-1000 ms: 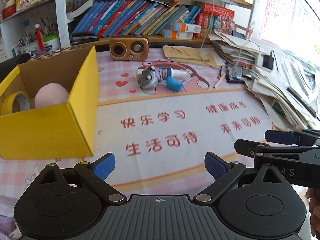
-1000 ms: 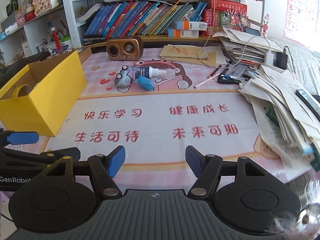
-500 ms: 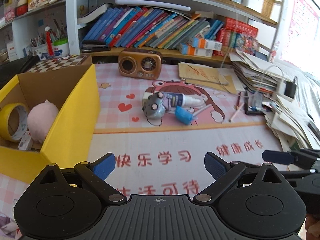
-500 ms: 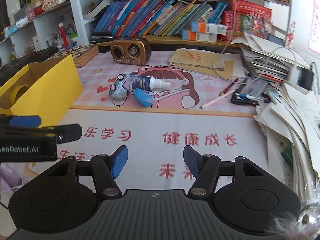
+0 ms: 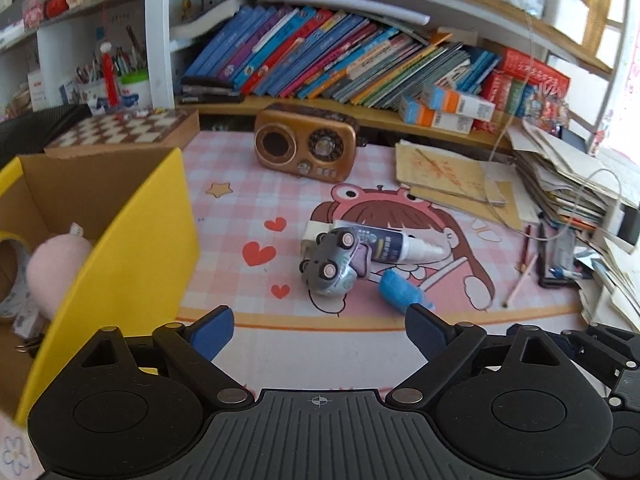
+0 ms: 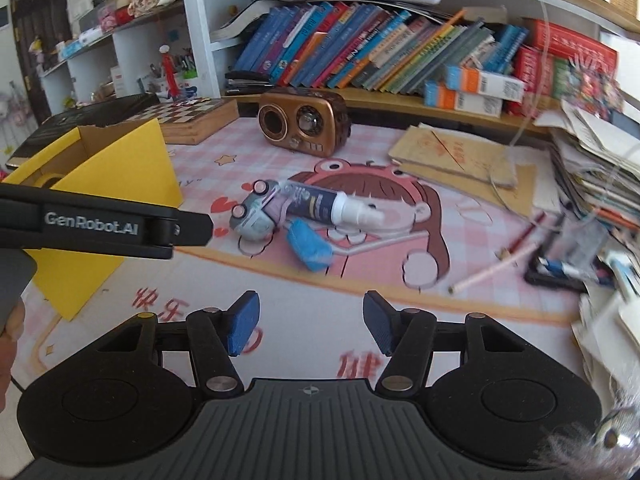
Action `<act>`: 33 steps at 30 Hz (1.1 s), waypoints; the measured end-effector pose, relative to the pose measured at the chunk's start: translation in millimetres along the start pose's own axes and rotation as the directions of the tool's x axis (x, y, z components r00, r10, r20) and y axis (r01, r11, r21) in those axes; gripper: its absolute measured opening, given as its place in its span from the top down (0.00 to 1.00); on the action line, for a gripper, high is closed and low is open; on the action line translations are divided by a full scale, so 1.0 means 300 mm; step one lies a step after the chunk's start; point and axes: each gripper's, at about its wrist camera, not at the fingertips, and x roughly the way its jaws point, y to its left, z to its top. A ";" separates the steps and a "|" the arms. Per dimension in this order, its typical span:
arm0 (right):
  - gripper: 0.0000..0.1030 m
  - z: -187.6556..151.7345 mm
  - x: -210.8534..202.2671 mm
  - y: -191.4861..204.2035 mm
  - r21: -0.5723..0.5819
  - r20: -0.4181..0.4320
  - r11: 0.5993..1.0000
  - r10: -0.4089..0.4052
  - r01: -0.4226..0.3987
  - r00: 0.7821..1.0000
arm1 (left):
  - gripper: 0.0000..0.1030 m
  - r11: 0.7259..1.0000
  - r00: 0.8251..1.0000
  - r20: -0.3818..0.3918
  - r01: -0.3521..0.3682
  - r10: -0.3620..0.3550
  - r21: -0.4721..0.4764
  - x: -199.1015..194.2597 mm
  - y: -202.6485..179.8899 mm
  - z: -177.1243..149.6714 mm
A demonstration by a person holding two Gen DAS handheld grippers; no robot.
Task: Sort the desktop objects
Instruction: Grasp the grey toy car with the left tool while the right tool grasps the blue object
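Both tools have pushed forward across the desk (image 5: 352, 344) since a moment ago, and the cluster of small objects now looms much larger ahead of them. The left tool (image 5: 320, 330) hangs with its blue pads spread wide, nothing between them; the right tool (image 6: 310, 326) is the same, jaws apart and empty.

Straight ahead of the left tool, just beyond its pads, lies the grey toy car (image 5: 330, 266), tipped on its side with its wheels facing the camera, its long axis running from near-left up to far-right. Touching it on the right is the spray bottle (image 5: 394, 246), lying flat, its dark body against the car and its white nozzle pointing right. A small blue object (image 5: 400, 288) lies just in front of the bottle, close to the left tool's right pad.

From the right wrist view the same pile sits ahead and slightly left of the right tool: toy car (image 6: 256, 214), spray bottle (image 6: 328, 204) lying crosswise with the nozzle to the right, the blue object (image 6: 308, 248) nearest the tool but apart from its pads.

On the left stands the yellow cardboard box (image 5: 132, 248), open on top, with a pink plush ball (image 5: 56, 268) and a roll of yellow tape (image 5: 8, 268) inside. Behind the pile sits a brown retro radio (image 5: 306, 148). The left tool's arm crosses the right view's left side.
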 end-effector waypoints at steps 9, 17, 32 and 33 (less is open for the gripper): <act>0.57 0.056 0.174 -0.046 -0.081 -0.004 0.994 0.067 -0.067 0.998 | 0.22 0.999 0.999 -0.030 -0.025 0.026 0.035 0.143 -0.017 0.065; 0.65 0.085 0.272 -0.031 -0.133 -0.028 0.984 0.113 -0.116 0.993 | 0.32 0.997 0.999 -0.049 0.002 0.002 0.083 0.231 -0.041 0.115; 0.74 0.094 0.317 -0.061 -0.118 -0.058 0.988 0.094 -0.101 0.994 | 0.33 0.994 0.994 -0.111 0.000 0.012 0.110 0.340 -0.080 0.121; 0.74 0.093 0.313 -0.067 -0.113 -0.059 0.989 0.091 -0.097 0.994 | 0.34 0.993 0.993 -0.114 0.000 0.013 0.115 0.347 -0.083 0.121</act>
